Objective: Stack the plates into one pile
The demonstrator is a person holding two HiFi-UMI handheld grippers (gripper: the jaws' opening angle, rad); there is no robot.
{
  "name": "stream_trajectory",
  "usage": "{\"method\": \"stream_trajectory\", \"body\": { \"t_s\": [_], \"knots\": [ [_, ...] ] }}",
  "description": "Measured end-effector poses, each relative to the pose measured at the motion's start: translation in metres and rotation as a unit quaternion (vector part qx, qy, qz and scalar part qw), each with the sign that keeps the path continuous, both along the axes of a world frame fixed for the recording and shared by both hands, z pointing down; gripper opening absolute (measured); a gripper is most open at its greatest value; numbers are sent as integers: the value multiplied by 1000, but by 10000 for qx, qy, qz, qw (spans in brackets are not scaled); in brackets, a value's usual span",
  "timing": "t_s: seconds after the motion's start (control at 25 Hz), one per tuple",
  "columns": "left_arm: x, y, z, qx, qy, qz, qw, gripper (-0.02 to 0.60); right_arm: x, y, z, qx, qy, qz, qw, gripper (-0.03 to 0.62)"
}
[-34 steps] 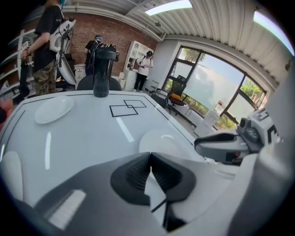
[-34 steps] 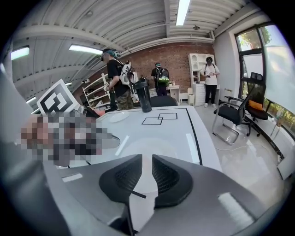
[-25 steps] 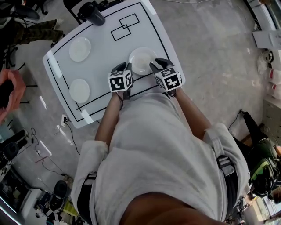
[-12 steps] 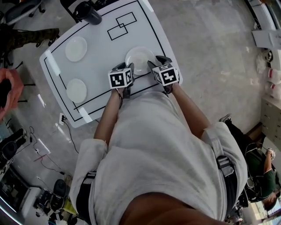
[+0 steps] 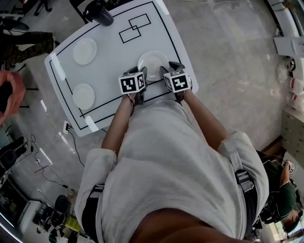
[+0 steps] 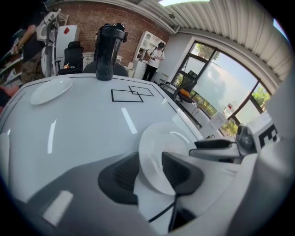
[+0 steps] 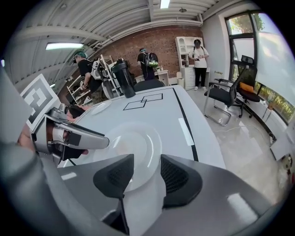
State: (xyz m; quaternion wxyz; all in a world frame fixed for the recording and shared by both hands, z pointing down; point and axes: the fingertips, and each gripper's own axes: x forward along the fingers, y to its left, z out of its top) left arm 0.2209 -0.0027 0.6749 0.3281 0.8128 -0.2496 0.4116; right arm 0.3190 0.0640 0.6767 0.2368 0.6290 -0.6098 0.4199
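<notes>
Plate: white and shallow, lying flat on the counter between the two tools, with its near rim reaching into both jaw gaps.
Left tool: jaws apart, having just been opening. The rim stands between the pads, but they do not press on it.
Right tool: jaws also apart and just opened, with the rim in the gap and the pads clear of it.
Far plate: lies alone, well apart from the tools, out beyond the left tool.
Side plate: also alone, well off to the left tool's outer side.
Shaker bottle: black, upright at the far corner, beyond the far plate.
Stage (judged): three plates lie singly, so no pile is formed yet.
Risk: the counter's edge runs just behind the tools. Drawing them back while a pad catches the rim could drag the plate toward that edge.
Risk: if one tool grips the thin, glossy rim before the other, the plate could tilt or slip when lifted.
</notes>
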Motion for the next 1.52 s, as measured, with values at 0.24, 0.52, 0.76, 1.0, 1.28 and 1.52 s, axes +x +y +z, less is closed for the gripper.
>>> {"method": "stream_trajectory", "body": {
  "t_s": [0.24, 0.52, 0.76, 1.0, 1.28, 1.52],
  "knots": [
    [-7, -2, -6, -24, 65, -39, 10000, 155, 1, -2, -3, -24, 15, 7, 10000, 120],
    [-24, -12, -20, 226, 145, -218, 9994, 155, -18, -15, -18, 147, 164, -281, 9994, 144],
    [-55, -20, -28, 295, 144, -552, 9979, 155, -45, -29, -27, 253, 156, -589, 9978, 144],
    [-90, -33, -39, 459, 137, -837, 9953, 155, -76, -49, -35, 399, 147, -894, 9951, 146],
    [-125, -41, -48, 575, 118, -1182, 9913, 154, -108, -69, -47, 556, 181, -1279, 9901, 155],
    [-146, -45, -55, 661, 156, -1407, 9877, 154, -128, -79, -52, 626, 217, -1557, 9856, 154]
  ]
}}
